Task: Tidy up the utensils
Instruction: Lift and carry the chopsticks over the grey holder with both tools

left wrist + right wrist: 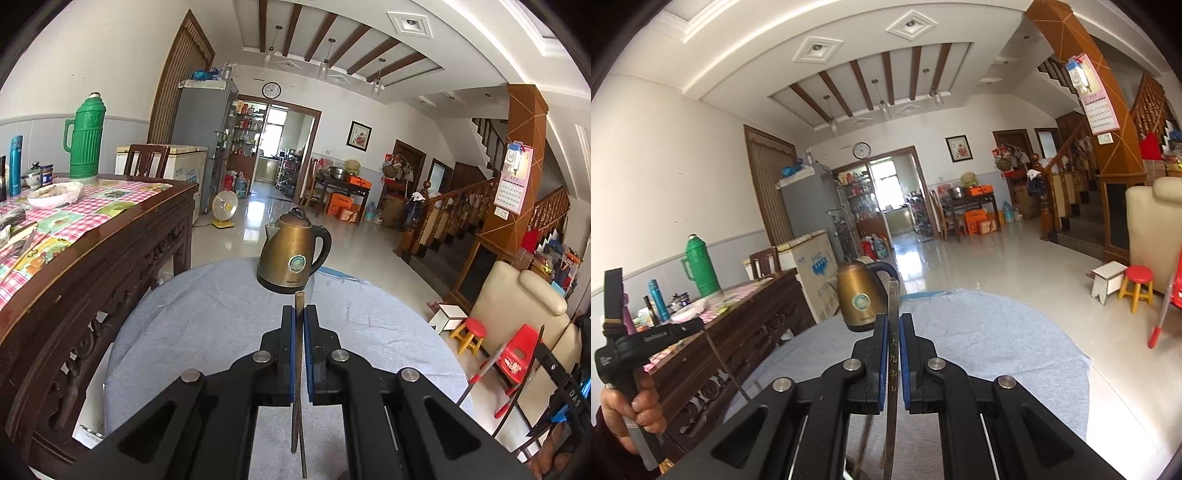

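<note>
A round bench [207,325] covered with a pale blue-grey cloth [990,343] fills the lower middle of both wrist views. Hard against its left side stands a larger dark carved wooden bench [92,258] under a pink checked cover, crowded with a green thermos flask [86,138], a blue bottle [15,164], small jars and a white bowl [55,194]. The only thing standing on the round bench is a brass-coloured electric kettle [293,254], at its far edge and straight ahead of both grippers. Past the right rim, on the floor, are a cream armchair [517,306], a red child's chair [519,354], a red-topped stool [472,334] and a small white stool [448,317].

The left gripper [299,314] has its jaws nearly closed on a thin brownish chopstick-like stick [298,369], which runs lengthwise between the blue pads, its tip poking out toward the kettle. The right gripper [894,321] likewise has its jaws pinched on a flat metal utensil handle [893,354] marked with characters, held lengthwise, its end overlapping the kettle in the picture. In the right wrist view a hand [631,413] grips the other tool's handle at far left.
</note>
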`<state>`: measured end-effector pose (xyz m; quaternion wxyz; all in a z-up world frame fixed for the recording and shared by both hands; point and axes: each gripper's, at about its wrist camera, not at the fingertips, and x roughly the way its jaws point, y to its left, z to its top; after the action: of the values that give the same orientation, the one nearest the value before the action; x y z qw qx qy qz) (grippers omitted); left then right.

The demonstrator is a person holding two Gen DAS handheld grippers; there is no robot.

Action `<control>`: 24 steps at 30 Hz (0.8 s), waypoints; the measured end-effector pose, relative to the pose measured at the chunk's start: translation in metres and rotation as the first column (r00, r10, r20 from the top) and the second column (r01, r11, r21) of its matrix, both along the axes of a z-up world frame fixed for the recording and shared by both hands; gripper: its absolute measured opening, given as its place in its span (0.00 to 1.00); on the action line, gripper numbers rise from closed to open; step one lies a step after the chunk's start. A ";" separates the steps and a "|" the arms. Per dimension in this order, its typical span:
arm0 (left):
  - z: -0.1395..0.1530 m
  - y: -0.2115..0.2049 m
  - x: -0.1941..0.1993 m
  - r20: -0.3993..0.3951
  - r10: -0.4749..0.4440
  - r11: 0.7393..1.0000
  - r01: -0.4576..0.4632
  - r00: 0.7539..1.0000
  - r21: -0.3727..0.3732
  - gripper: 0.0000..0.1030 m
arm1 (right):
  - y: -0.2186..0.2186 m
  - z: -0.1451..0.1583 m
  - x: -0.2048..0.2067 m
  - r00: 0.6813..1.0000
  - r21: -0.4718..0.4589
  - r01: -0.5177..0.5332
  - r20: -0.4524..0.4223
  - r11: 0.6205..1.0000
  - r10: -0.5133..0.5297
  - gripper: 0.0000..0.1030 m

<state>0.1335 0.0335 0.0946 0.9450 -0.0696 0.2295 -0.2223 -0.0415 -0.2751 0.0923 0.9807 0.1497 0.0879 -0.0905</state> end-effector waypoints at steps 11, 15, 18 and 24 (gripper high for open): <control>0.034 -0.003 -0.038 0.074 -0.043 0.998 0.040 0.996 0.047 0.04 | 0.019 0.014 0.000 0.996 -0.013 -0.030 0.084 0.999 0.031 0.07; 0.053 0.000 -0.053 0.106 -0.075 0.997 0.072 0.992 0.035 0.04 | 0.029 0.015 0.008 0.994 -0.044 -0.037 0.104 0.998 0.042 0.07; 0.063 0.003 -0.061 0.118 -0.103 0.995 0.102 0.988 0.013 0.04 | 0.040 0.011 0.017 0.993 -0.062 -0.043 0.103 0.997 0.049 0.07; 0.071 0.000 -0.079 0.127 -0.158 0.986 0.164 0.979 -0.040 0.04 | 0.054 -0.005 0.023 0.993 -0.087 -0.031 0.108 0.996 0.040 0.07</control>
<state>0.0541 0.0339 0.1660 0.9343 -0.0609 0.1697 -0.3077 -0.0184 -0.2213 0.0872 0.9910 0.1106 0.0326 -0.0684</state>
